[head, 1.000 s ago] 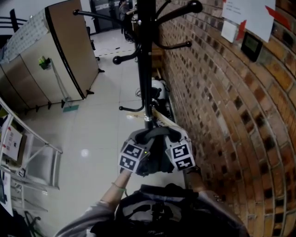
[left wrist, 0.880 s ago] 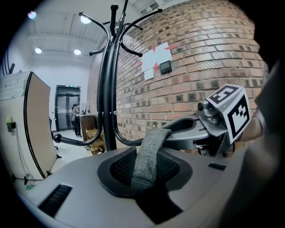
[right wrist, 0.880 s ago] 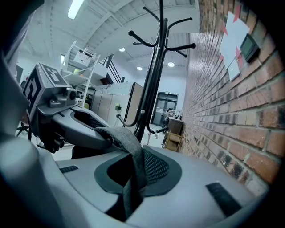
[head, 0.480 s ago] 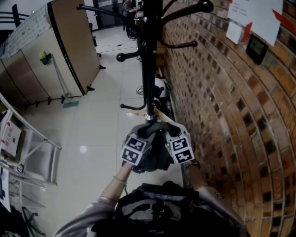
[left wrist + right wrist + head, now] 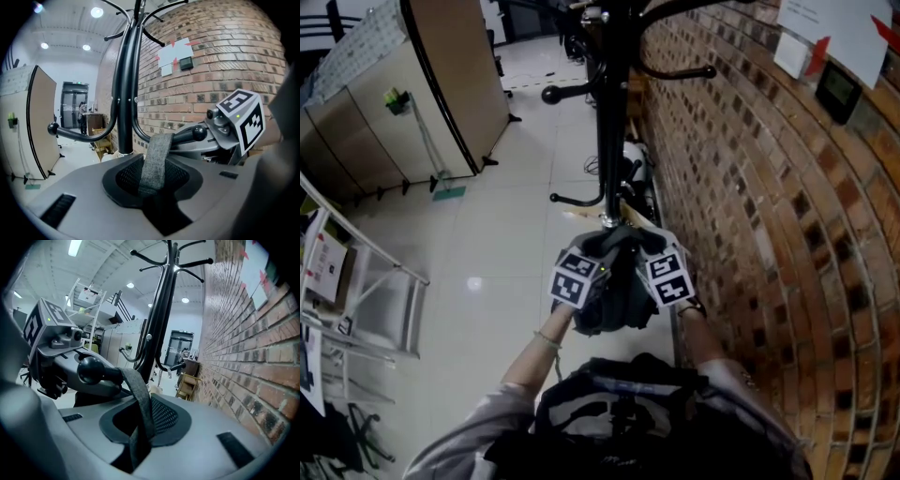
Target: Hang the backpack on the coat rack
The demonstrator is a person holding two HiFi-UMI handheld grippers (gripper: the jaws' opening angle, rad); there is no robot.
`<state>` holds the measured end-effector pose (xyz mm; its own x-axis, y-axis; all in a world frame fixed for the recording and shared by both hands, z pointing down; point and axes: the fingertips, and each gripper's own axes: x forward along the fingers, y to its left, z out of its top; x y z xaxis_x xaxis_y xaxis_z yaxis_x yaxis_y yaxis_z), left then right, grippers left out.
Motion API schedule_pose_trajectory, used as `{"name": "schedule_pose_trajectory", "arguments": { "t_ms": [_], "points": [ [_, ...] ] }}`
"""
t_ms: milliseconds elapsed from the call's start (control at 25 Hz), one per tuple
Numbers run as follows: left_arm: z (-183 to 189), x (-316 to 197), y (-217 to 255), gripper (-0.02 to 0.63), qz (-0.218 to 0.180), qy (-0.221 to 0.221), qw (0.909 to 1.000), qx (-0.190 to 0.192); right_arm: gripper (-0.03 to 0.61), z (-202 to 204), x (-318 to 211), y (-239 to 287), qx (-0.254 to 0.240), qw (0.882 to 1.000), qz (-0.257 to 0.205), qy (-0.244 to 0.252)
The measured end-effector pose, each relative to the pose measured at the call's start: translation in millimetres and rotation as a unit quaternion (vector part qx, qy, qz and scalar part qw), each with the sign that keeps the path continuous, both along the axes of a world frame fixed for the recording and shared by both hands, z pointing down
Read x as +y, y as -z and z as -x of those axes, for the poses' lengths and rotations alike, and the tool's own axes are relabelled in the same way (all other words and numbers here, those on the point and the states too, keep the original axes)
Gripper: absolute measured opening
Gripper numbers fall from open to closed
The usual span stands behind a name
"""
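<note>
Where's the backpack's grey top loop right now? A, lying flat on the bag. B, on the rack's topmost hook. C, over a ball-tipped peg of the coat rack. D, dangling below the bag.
C: in both gripper views the grey loop rises from the backpack and passes over a low peg of the coat rack, just inside its ball tip.

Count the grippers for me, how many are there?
2. The left gripper is on the backpack's left side, the right gripper on its right side, both by the coat rack.
</note>
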<state>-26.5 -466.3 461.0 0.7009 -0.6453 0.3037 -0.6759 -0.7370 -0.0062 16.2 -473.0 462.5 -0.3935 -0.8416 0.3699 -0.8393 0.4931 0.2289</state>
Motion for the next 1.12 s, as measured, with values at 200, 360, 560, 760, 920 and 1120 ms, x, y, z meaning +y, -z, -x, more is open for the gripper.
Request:
{"name": "schedule_pose_trajectory", "arguments": {
  "t_ms": [200,360,560,760,920,1120],
  "points": [
    [-2,-12,-2,0.11,0.007,-0.008,0.9998,0.014,0.055,0,-13,-4,-0.011,1.0,0.002,0.018],
    [-3,-10,-2,0.114,0.007,-0.011,0.9998,0.014,0.069,1,-12,-3,-0.038,0.999,-0.003,0.016],
    [0,-3,1,0.125,-0.027,0.018,0.9995,-0.005,0.074,-1,-6,-4,-0.043,0.999,-0.011,-0.015],
    [17,21,19,0.132,-0.097,0.039,0.994,-0.032,0.155,-6,12,-7,-0.101,0.994,0.0,-0.034],
    [32,36,25,0.132,-0.076,0.041,0.996,0.021,0.155,-13,33,-9,-0.138,0.989,0.009,-0.05],
    [52,58,22,0.083,-0.057,0.075,0.9938,0.059,0.074,-14,68,-18,-0.131,0.989,0.014,-0.069]
  ]
}}
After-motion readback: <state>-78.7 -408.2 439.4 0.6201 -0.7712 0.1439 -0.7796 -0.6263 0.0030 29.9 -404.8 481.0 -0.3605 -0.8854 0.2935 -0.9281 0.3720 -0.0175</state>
